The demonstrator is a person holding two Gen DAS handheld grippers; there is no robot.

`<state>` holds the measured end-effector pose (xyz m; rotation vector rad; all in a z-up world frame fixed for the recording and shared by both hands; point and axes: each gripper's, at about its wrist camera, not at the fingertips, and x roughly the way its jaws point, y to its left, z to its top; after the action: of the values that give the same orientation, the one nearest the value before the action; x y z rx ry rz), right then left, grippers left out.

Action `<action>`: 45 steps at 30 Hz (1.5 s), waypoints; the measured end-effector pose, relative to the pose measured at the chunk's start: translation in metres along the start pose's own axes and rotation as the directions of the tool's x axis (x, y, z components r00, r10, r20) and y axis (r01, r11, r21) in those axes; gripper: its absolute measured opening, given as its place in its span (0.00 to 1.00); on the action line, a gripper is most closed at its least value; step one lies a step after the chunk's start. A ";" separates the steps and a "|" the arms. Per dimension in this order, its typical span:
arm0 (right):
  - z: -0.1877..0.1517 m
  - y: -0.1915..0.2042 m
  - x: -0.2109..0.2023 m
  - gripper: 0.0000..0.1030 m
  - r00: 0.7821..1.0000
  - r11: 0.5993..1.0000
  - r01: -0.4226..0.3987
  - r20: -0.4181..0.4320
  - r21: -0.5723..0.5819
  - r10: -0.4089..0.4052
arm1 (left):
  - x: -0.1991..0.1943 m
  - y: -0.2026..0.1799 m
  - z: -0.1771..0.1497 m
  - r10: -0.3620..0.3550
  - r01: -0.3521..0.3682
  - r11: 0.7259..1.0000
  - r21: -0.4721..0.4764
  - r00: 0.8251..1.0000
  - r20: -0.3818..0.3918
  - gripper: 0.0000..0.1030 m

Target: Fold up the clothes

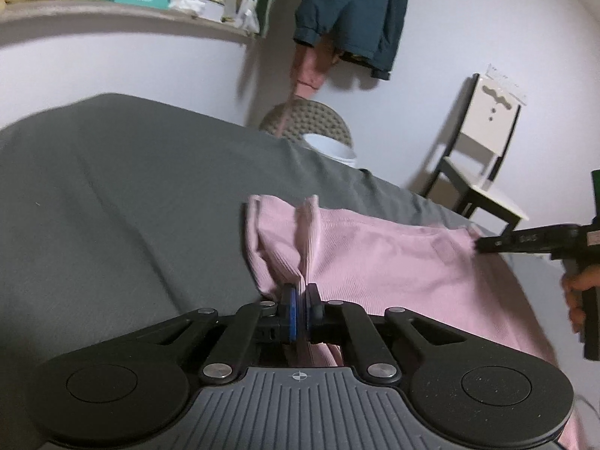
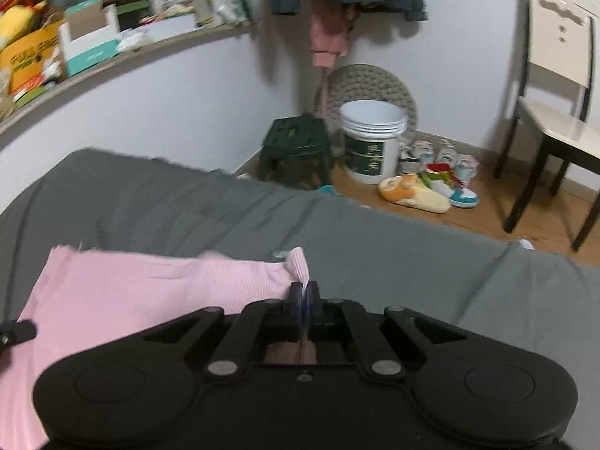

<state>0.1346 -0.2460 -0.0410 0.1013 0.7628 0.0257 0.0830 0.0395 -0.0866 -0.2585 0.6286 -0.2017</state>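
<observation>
Pink ribbed garment (image 1: 375,258) is lying spread across the grey bed cover (image 1: 131,195), one edge bunching upward into a ridge. Left gripper (image 1: 303,296) is pinching that bunched fold, blue pads clamped together on the cloth. Right gripper (image 2: 303,292) is clenching the garment's other corner, a small tab of pink fabric sticking up just above its closed fingertips; the cloth is stretching between the two tools. A hand (image 1: 577,292) is wrapping around the right tool's handle at the frame edge. Beyond the bed: white bucket (image 2: 371,138), dark green stool (image 2: 296,150), shoes (image 2: 435,180) on the wooden floor, chair (image 2: 555,112), teal jacket (image 1: 356,15) hanging on the wall.
</observation>
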 end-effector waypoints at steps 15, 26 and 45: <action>0.003 -0.003 -0.020 0.37 0.991 0.983 -0.122 0.079 0.140 0.112 | -0.015 0.031 0.010 -0.034 0.065 0.963 -0.260 0.992 0.122 0.09; -0.016 0.192 -0.007 0.29 0.934 0.871 -0.356 -0.091 -0.338 0.347 | -0.011 0.060 0.004 0.093 -0.065 0.909 -0.411 0.994 0.050 0.09; -0.021 0.133 0.025 0.03 0.892 0.882 -0.437 -0.044 0.176 0.450 | 0.000 0.044 0.003 -0.178 0.195 0.899 -0.393 0.981 0.081 0.10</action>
<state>0.1404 -0.1107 -0.0598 0.4333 0.8122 0.4091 0.0895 0.0821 -0.0971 -0.7194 0.5987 -0.2509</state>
